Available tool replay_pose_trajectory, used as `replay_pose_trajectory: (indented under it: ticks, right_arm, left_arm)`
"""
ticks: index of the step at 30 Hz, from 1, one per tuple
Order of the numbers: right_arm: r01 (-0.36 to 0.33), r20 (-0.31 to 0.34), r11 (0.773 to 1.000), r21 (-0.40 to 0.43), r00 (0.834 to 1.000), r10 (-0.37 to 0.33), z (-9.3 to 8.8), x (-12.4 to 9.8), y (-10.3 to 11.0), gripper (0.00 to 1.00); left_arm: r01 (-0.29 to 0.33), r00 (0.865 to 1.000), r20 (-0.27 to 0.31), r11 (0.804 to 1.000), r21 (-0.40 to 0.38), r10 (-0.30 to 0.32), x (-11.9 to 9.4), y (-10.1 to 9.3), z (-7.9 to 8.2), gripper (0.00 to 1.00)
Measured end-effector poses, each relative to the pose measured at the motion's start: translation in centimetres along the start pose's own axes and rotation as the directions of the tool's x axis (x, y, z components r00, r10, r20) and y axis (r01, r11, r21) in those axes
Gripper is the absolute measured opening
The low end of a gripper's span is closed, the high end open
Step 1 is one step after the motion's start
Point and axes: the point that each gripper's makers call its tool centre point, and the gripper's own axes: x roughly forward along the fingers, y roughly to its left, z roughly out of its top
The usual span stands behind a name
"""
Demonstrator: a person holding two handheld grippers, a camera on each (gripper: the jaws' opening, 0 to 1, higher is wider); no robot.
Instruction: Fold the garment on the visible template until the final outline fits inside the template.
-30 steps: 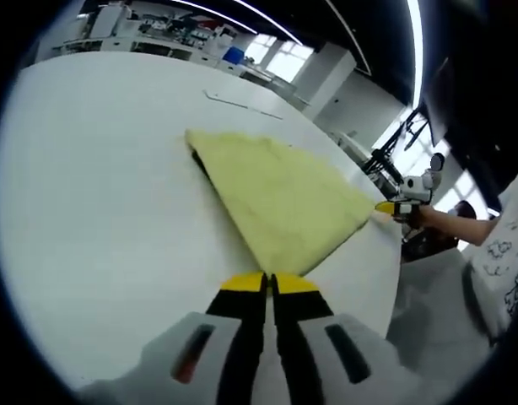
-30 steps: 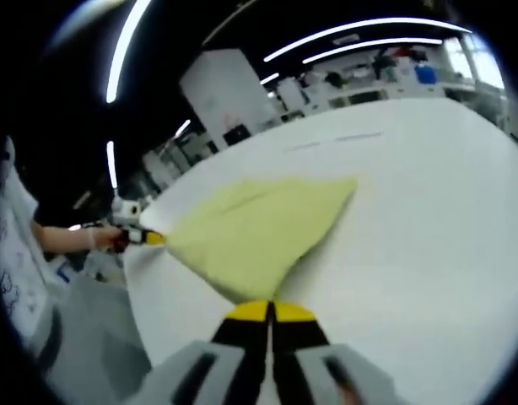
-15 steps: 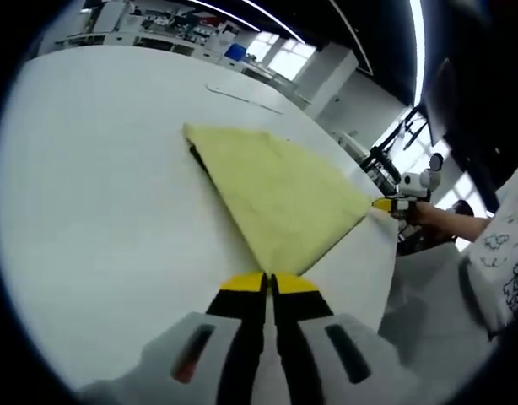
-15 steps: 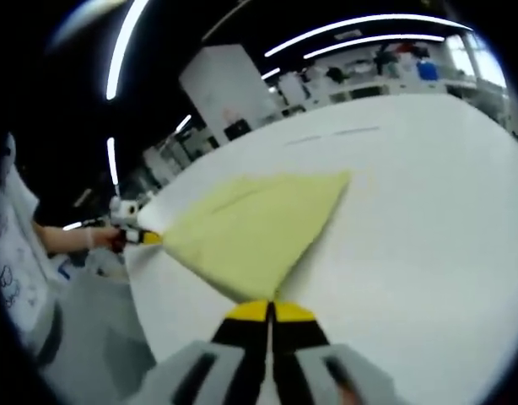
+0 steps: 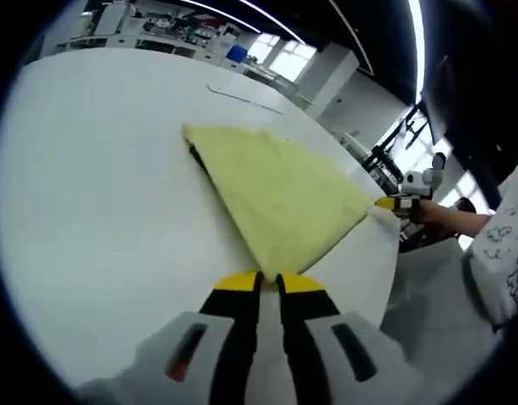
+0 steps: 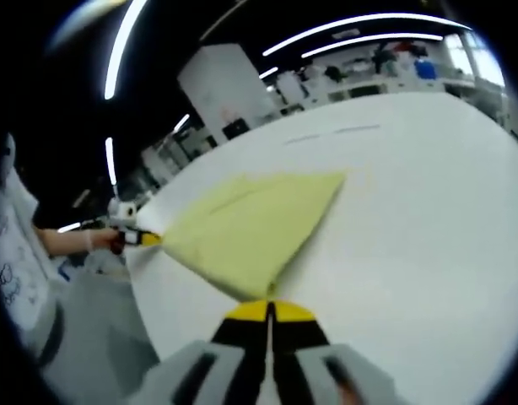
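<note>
Yellow garment (image 5: pixel 276 190) lies flat on the white table (image 5: pixel 99 194), folded to a rough triangle, its near point just ahead of each gripper's tips. A thin dark strip shows under its far-left edge in the left gripper view.

Left gripper (image 5: pixel 269 280): yellow-tipped jaws slightly parted, a narrow gap between them, the garment corner right at the tips. Cannot tell whether cloth is still between them. It looks released or nearly so.

Right gripper (image 6: pixel 268 310): jaws pressed together, the tips meeting the garment's (image 6: pixel 255 226) near corner; looks clenched on that corner.

In the left gripper view the right gripper (image 5: pixel 392 203) shows at the garment's right corner, held by a person's hand (image 5: pixel 423 211), patterned white sleeve beside it. In the right gripper view the left gripper (image 6: pixel 146 239) sits at the garment's left corner.

Faint thin line marks (image 5: pixel 242 97) on the table beyond the garment, well apart from it. Lab benches in the background.
</note>
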Motion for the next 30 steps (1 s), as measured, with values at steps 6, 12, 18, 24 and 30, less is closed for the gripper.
replay_pose_trajectory:
  ticks: [6,12,18,24,30]
  right_arm:
    - [0.004,0.027,1.000,-0.023,1.000,-0.004,1.0,-0.7,1.4,0.04]
    - [0.023,0.028,0.997,-0.080,0.999,-0.021,1.5,-1.6,2.9,0.26]
    - [0.055,0.056,0.994,-0.090,0.997,-0.050,1.5,-3.0,4.0,0.42]
    - [0.070,0.109,0.997,-0.042,0.992,-0.065,1.4,-4.1,5.0,0.68]
    - [0.139,0.118,0.990,-0.039,0.984,-0.133,1.2,-4.7,4.3,0.99]
  left_arm:
    - [-0.033,0.997,0.063,0.999,-0.003,0.033,-1.2,0.5,1.0,0.33]
    - [-0.028,0.991,0.132,0.999,0.019,0.026,-2.1,-0.9,2.1,0.49]
    - [-0.034,0.982,0.189,0.998,0.050,0.024,-3.4,-2.0,2.6,0.66]
    - [-0.086,0.976,0.208,0.992,0.092,0.065,-4.2,-3.8,2.6,0.92]
    - [-0.146,0.973,0.197,0.980,0.134,0.118,-4.8,-4.9,2.1,0.99]
